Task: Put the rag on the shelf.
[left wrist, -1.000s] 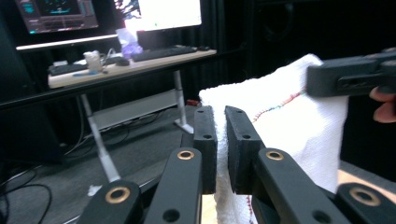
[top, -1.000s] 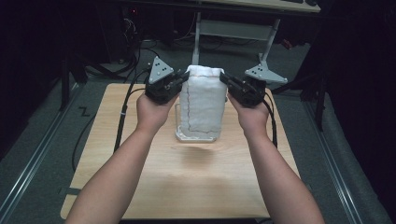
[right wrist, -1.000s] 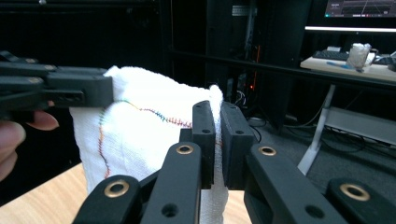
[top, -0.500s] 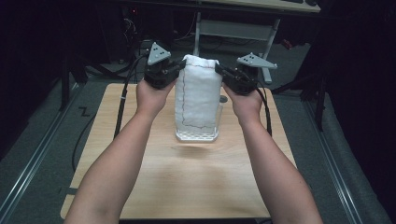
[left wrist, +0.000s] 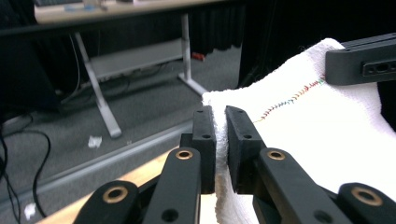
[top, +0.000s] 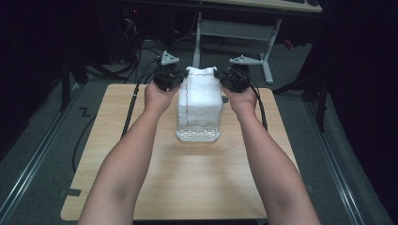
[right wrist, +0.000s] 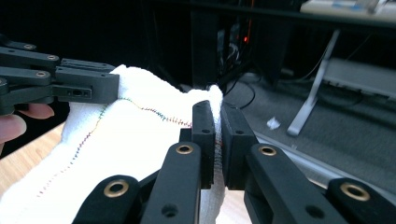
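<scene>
Both grippers clamped on white towel: left gripper and right gripper pinch top corners. Coloured stitch line down it, lower end in clear container.

My forearms are bare, no sleeves. My left gripper and right gripper are black, with brass-ringed pivots, grey three-cornered top plates and trailing black cables.

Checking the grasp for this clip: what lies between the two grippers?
The white towel, stretched between left gripper and right gripper, each pinching a top corner, above a clear container; high view.
</scene>
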Motion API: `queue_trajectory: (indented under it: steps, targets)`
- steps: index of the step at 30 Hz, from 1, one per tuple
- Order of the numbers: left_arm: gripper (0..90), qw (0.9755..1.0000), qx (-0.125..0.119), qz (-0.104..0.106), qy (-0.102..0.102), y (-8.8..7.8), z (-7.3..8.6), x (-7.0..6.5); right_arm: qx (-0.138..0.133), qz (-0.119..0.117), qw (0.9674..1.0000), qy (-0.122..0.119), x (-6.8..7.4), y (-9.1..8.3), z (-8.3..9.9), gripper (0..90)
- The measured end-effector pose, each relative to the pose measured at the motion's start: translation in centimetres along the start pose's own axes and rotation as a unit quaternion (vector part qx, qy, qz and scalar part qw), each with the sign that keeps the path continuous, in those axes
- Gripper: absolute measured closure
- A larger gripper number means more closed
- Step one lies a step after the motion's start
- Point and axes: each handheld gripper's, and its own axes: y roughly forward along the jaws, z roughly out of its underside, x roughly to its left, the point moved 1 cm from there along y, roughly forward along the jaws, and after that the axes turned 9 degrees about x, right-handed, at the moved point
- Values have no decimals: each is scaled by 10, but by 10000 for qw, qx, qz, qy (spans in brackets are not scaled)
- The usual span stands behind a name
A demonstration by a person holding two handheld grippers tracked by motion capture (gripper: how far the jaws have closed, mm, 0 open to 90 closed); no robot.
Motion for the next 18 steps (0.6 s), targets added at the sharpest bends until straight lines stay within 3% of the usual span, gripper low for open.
queue_trajectory:
  steps: [3,4,7,12,15,18]
  targets:
    - [825,9998,111,138,-103,6,6,3,144,-76,9999,20,-3,6,5,859]
    - [822,9989,252,323,-243,13,12,7,234,-120,9996,64,-7,11,12,859]
    - [817,9987,377,282,-211,21,21,4,286,-114,9995,111,-9,15,19,859]
    - [812,9971,496,439,-377,28,31,5,389,-109,9990,169,-12,19,27,854]
    - [755,9970,575,228,-455,28,33,7,398,-193,9984,354,-15,20,30,781]
    - [708,9971,461,140,-598,22,32,11,344,-146,9986,369,-17,17,29,761]
